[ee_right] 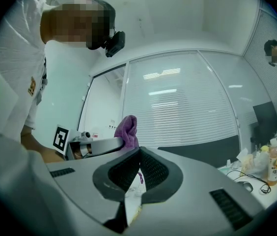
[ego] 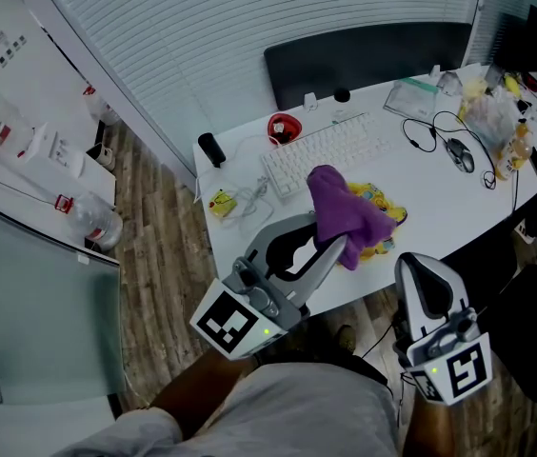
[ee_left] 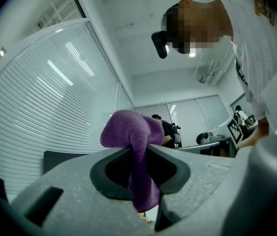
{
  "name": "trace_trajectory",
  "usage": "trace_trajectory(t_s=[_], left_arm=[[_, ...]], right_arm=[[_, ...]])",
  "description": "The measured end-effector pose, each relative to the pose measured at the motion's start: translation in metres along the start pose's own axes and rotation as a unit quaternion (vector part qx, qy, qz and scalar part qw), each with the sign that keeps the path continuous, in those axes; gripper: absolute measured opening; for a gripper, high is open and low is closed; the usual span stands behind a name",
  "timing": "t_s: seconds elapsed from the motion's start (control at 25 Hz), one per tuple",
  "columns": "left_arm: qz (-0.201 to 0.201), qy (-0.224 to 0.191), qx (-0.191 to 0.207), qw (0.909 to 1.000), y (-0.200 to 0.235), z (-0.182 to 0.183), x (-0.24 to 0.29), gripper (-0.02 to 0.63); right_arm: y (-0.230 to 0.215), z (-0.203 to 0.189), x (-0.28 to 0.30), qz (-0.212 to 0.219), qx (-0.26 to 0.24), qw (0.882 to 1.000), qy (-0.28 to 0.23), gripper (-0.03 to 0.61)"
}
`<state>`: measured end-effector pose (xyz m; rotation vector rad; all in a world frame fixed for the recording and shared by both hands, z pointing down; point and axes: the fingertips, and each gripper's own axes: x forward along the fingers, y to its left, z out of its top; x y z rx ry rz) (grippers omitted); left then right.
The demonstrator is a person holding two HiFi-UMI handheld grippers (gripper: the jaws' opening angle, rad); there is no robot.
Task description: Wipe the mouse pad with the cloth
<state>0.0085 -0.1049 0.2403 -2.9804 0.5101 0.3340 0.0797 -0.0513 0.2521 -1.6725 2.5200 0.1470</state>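
Note:
My left gripper [ego: 333,244] is shut on a purple cloth [ego: 343,212], which bunches up above its jaws and hangs over the near part of the white desk [ego: 421,193]. In the left gripper view the cloth [ee_left: 133,132] is pinched between the two jaws of the left gripper [ee_left: 138,154], with a tail drooping below. A yellow printed mouse pad [ego: 386,208] lies on the desk, partly hidden behind the cloth. My right gripper [ego: 419,267] hovers off the desk's near edge, shut and empty; in its own view its jaws [ee_right: 138,151] meet, with the cloth [ee_right: 127,129] beyond them to the left.
A white keyboard [ego: 326,150] lies behind the cloth, with a red object [ego: 285,127] and a black item [ego: 211,149] nearby. A mouse [ego: 459,153], cables and bagged clutter [ego: 492,112] sit at the right. A black chair back [ego: 364,55] stands behind the desk.

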Motion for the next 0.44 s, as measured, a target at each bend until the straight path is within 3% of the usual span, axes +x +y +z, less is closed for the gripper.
trace_trajectory(t_s=[0.44], left_arm=[[-0.001,0.002,0.001,1.0,-0.0041,0.0009,0.0026,0.081]], right_arm=[[-0.0021,0.0,-0.0046,0.0,0.002,1.0,0.001,0.011]])
